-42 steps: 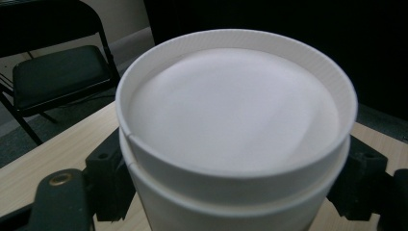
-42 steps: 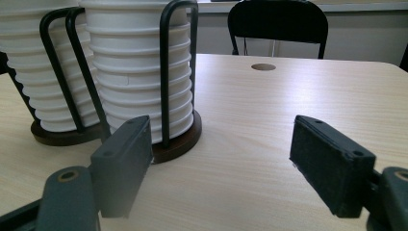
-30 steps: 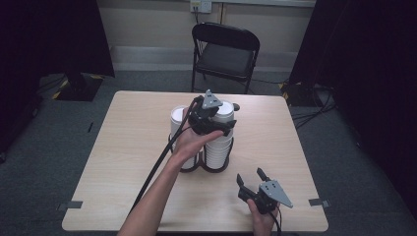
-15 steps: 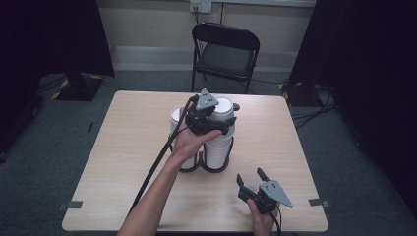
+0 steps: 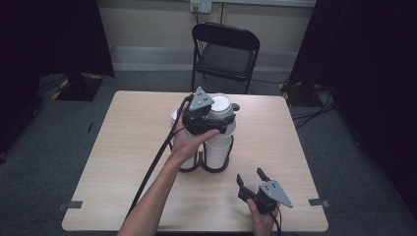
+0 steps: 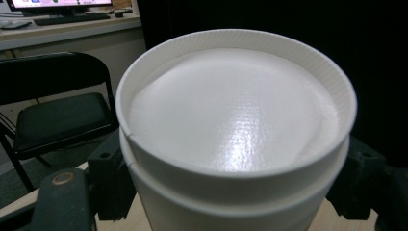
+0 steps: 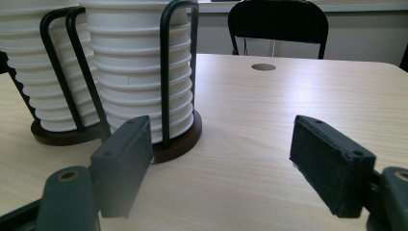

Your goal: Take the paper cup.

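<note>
A black wire rack [image 5: 217, 168] in the middle of the table holds two stacks of upside-down white paper cups [image 5: 218, 147]. My left gripper [image 5: 220, 123] is at the top of the right-hand stack, shut on the uppermost white cup [image 5: 220, 105]. In the left gripper view that cup [image 6: 231, 120] sits bottom-up over another cup, between the two black jaws of my left gripper [image 6: 235, 185]. My right gripper [image 5: 251, 177] rests low near the table's front right, open with nothing in it. Seen from the right gripper view, the right gripper [image 7: 226, 163] faces the rack [image 7: 179, 137] and its stacks [image 7: 134, 72].
The light wooden table [image 5: 123, 162] has a round cable hole [image 7: 263, 67] near its far edge. A black folding chair [image 5: 223, 54] stands behind the table. The left gripper's cable [image 5: 152, 162] runs along the forearm. Dark curtains hang on both sides.
The left gripper with the cup has shifted slightly to the left. The right gripper has stayed where it was.
</note>
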A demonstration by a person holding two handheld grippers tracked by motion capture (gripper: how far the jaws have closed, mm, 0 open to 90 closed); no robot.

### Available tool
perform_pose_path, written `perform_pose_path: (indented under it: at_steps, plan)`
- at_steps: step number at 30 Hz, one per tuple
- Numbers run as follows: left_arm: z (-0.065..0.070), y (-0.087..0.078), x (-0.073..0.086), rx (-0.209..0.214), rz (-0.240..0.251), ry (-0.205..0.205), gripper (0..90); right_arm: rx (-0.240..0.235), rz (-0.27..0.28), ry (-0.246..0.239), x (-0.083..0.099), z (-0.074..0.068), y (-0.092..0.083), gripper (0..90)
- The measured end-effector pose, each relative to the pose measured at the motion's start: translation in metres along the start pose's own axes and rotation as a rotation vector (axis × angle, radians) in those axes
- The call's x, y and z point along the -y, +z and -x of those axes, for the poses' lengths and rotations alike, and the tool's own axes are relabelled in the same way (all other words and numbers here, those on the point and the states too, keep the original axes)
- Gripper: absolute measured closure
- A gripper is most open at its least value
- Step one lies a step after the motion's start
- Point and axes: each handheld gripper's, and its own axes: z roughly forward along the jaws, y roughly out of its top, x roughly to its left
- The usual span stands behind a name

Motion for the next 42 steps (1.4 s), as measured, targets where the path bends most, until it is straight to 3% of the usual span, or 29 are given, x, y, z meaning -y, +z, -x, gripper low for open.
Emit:
perform_pose_path:
  at_steps: [14,42]
  plan:
    - [0.000,-0.012,-0.005,0.008,0.079,-0.015,20.5,-0.001,0.001,0.001,0.000,0.000,0.000,22.2]
    - [0.000,-0.036,-0.015,0.012,0.187,-0.043,20.4,-0.002,0.001,0.000,0.000,0.000,0.000,22.1]
